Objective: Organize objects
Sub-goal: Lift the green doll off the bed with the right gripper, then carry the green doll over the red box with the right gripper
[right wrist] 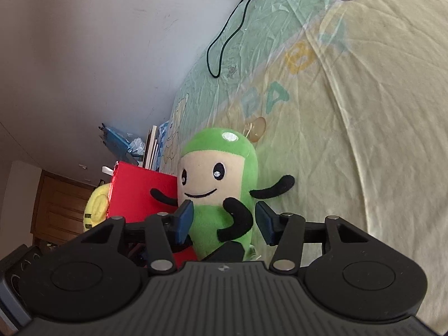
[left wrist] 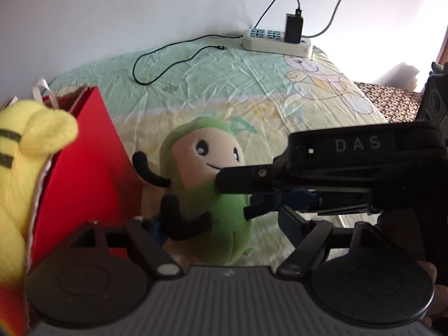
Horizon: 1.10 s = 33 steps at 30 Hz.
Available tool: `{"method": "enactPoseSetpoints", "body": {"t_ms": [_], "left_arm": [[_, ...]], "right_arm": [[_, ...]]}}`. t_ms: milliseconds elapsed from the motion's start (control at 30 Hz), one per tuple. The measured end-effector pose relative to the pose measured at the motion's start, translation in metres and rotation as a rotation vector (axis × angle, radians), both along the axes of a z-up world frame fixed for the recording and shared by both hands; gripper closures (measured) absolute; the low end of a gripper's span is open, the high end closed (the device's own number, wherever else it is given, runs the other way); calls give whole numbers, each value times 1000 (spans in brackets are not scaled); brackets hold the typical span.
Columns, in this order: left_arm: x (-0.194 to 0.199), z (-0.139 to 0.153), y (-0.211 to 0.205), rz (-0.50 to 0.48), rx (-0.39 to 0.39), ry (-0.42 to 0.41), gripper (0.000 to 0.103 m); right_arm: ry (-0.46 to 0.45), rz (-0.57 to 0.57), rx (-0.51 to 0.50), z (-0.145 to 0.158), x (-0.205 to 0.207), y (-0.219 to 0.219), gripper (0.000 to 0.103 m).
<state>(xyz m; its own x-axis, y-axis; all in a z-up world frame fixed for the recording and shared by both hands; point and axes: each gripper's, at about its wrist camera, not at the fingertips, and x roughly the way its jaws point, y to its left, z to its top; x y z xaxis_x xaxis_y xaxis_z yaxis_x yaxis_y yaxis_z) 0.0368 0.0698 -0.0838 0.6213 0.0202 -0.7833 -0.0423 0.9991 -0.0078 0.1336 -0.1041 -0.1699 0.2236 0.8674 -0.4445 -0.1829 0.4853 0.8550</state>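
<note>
Plush (right wrist: 224,196) between parted right gripper (right wrist: 224,221) pads, unpressed; left view only: power strip (left wrist: 277,40); left gripper (left wrist: 221,224) parted

bedsheet (left wrist: 224,84): pale green/yellow, wrinkled, bear print at 2 o'clock
power strip (left wrist: 275,40): white, at 12 o'clock on the sheet's far edge, against the wall
charger (left wrist: 294,28): black, plugged into strip's right end
black cable (left wrist: 168,56): loops from strip toward 11 o'clock, free plug lying on sheet
wall (left wrist: 140,14): plain white
wooden door (right wrist: 58,212): 9 o'clock, right wrist view
</note>
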Motion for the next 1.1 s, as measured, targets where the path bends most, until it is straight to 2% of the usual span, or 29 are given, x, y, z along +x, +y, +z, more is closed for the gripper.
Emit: {"method": "enactPoseSetpoints", "body": {"t_ms": [133, 233, 400, 700, 933, 1100], "left_arm": [[8, -3, 0, -5, 20, 11, 29], [8, -2, 0, -13, 1, 12, 27], [-1, 5, -1, -28, -29, 15, 27], [-41, 22, -23, -114, -54, -2, 27], [-70, 30, -34, -166, -80, 5, 27], [-90, 45, -39, -179, -67, -45, 27]], "right_arm": [[2, 18, 9, -7, 8, 10, 42], [52, 29, 73, -15, 11, 6, 52], [65, 51, 95, -12, 8, -1, 57], [-15, 110, 59, 21, -27, -27, 59], [-50, 122, 13, 33, -65, -44, 59], [-108, 101, 7, 46, -88, -50, 59]]}}
